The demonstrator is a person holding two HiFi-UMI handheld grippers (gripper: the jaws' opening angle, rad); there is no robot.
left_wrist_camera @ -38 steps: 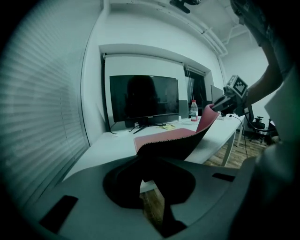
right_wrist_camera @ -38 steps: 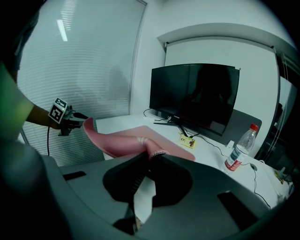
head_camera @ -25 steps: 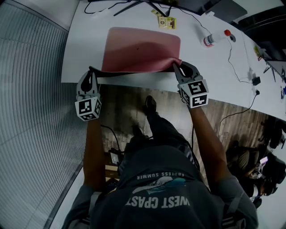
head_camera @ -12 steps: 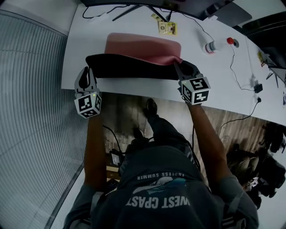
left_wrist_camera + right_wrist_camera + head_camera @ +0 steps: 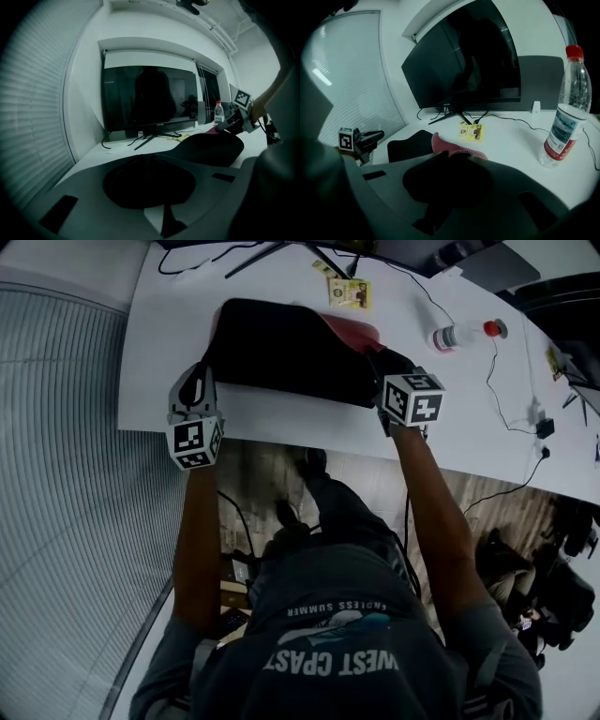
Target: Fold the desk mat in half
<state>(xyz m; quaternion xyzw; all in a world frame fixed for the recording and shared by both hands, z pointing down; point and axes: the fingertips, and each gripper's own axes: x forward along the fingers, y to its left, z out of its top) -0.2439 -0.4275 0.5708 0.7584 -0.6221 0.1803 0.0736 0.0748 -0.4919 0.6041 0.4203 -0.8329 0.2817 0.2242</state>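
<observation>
Folding was half done on the white tabletop [image 5: 281, 420]: the soft desk mat [image 5: 281, 351], pink on one face and black on the other, lay toward the tabletop's left end, between its near and far edges, with its near part lifted and turned over so that the black underside faced up and hid most of the pink. Only a pink strip showed at the mat's far right, next to the right gripper [image 5: 380, 357]. That gripper's jaws were closed tight on the mat's right corner, black material filling the space between them in the right gripper view. The left gripper [image 5: 200, 371] gripped the mat's left corner the same way, jaws nearly together on the thin sheet, just inside the tabletop's near edge. A clear plastic water bottle [image 5: 459, 334] with a red cap lay on its side right of the mat, apart from it. A small yellow printed card [image 5: 350, 292] lay beyond the mat near the far edge, beside the stand of a dark flat monitor [image 5: 150, 98], with thin black cables [image 5: 487, 371] trailing toward the tabletop's right end.
</observation>
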